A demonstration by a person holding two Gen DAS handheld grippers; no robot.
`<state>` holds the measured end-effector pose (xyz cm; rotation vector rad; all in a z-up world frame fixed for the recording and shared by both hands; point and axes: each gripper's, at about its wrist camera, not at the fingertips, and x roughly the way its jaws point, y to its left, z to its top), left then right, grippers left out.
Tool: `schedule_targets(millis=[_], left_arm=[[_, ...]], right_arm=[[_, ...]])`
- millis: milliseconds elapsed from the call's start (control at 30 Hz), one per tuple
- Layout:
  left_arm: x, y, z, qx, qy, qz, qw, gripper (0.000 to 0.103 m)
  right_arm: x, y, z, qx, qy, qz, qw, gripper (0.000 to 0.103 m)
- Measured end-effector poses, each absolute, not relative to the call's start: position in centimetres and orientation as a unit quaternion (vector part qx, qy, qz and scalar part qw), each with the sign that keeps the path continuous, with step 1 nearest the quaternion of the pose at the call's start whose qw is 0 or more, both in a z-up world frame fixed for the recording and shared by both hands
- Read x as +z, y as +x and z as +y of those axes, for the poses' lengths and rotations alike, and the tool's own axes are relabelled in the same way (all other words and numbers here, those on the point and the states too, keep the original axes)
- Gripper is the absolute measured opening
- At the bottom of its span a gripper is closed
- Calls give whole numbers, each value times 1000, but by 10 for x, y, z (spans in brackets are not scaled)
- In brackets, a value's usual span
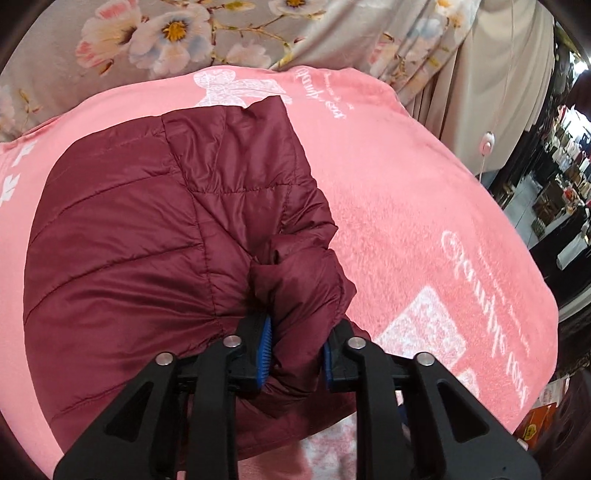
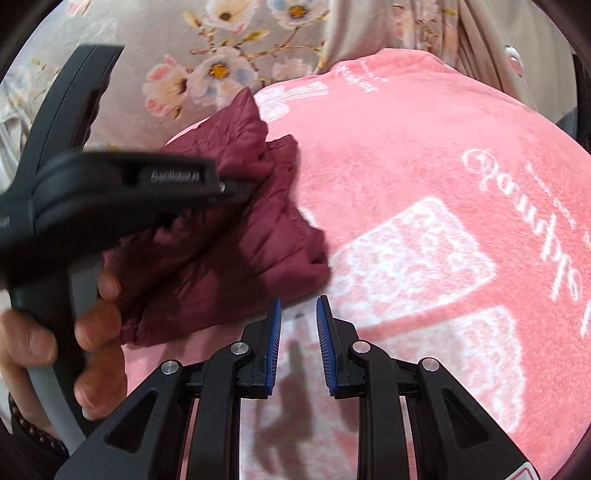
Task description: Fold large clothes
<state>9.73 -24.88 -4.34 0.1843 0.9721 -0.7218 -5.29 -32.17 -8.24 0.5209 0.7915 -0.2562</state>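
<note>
- A maroon quilted jacket (image 1: 147, 236) lies on a pink blanket (image 1: 406, 192) with white lettering, filling the left and centre of the left wrist view.
- The left gripper (image 1: 297, 347) sits at the bottom centre of that view, its blue pads on either side of a bunched fold of the jacket; the padded fabric fills the gap between the jaws, and the pads pinch it.
- In the right wrist view the jacket (image 2: 229, 251) lies left of centre, its edge ending on the blanket (image 2: 424, 140) just above the right gripper (image 2: 298, 321).
- The right gripper's fingers (image 2: 274, 332) stand a little apart with nothing between them; only the pale patterned part of the blanket shows through the gap.
- The left gripper (image 2: 236, 190) appears again at the left of this view, blurred, its tip on the jacket, with a hand (image 2: 74, 339) wrapped round its handle at the lower left.
- A floral cloth (image 1: 166, 33) covers the top of both views behind the blanket.
</note>
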Motion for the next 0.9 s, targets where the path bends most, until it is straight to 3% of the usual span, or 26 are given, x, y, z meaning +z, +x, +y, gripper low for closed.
schedule_targets(millis=[33, 100, 167, 300, 333, 467, 600, 767, 900], left_arm=[[-40, 96, -248, -348, 81, 459, 813, 42], [-27, 94, -238, -379, 44, 469, 797, 56], [-2, 92, -223, -394, 18, 455, 798, 58], [53, 101, -178, -378, -15, 386, 841, 76], [63, 108, -168, -355, -11, 371, 858, 77], [79, 168, -135, -214, 8, 346, 913, 77], [67, 228, -125, -128, 22, 366, 921, 77], [39, 274, -129, -96, 17, 402, 910, 77], [13, 284, -147, -97, 24, 424, 900, 77]], right_arm=[[-80, -54, -325, -126, 252, 377, 882, 21], [-76, -56, -330, -130, 254, 371, 884, 22], [-66, -58, -336, -136, 255, 362, 886, 27], [-33, -44, -351, -131, 252, 331, 900, 31], [-24, -39, -354, -127, 252, 322, 904, 31], [31, 10, -360, -92, 250, 278, 923, 49], [63, 93, -359, -85, 239, 282, 925, 54], [47, 180, -364, -127, 241, 330, 904, 56], [-4, 202, -374, -153, 269, 384, 870, 56]])
